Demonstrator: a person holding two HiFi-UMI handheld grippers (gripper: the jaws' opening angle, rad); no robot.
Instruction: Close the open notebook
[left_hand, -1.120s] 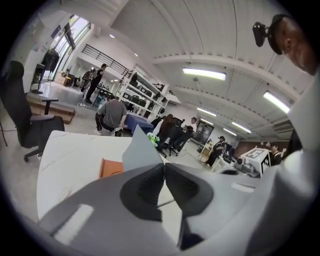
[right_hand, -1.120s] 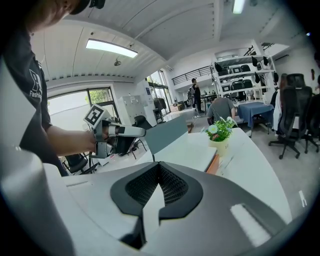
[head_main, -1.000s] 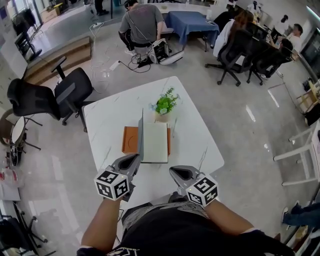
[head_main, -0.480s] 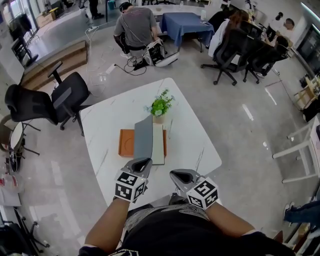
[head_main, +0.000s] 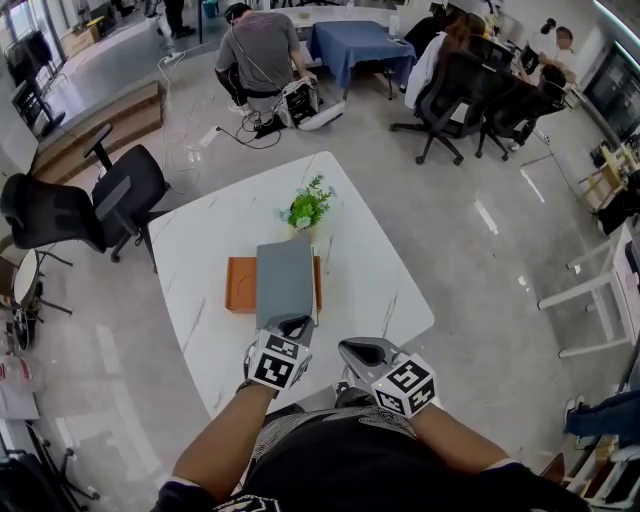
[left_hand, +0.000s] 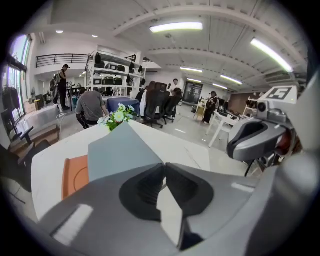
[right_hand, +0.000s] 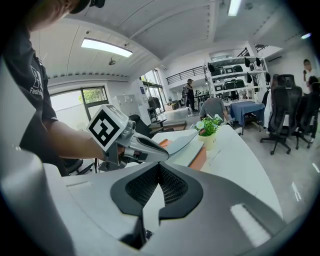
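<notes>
The notebook (head_main: 285, 280) lies on an orange mat (head_main: 238, 285) on the white table (head_main: 200, 250). Its grey cover (left_hand: 120, 150) is folded over the pages and still tilts up a little above them (right_hand: 192, 152). My left gripper (head_main: 295, 325) pinches the cover's near edge, and its jaws are opening. In the left gripper view the tips (left_hand: 164, 166) meet at that edge. My right gripper (head_main: 355, 350) hovers just to the right, near the table's front edge, shut with nothing between its fingers (right_hand: 159, 167).
A small potted plant (head_main: 305, 208) stands just behind the notebook. Black office chairs (head_main: 100, 200) stand to the table's left. People sit at desks farther back (head_main: 260, 45). White table surface shows on the notebook's right (head_main: 370, 270).
The left gripper has swung the grey cover from upright over to the right and down onto the pages. It moved right and lower. The right gripper barely moved.
</notes>
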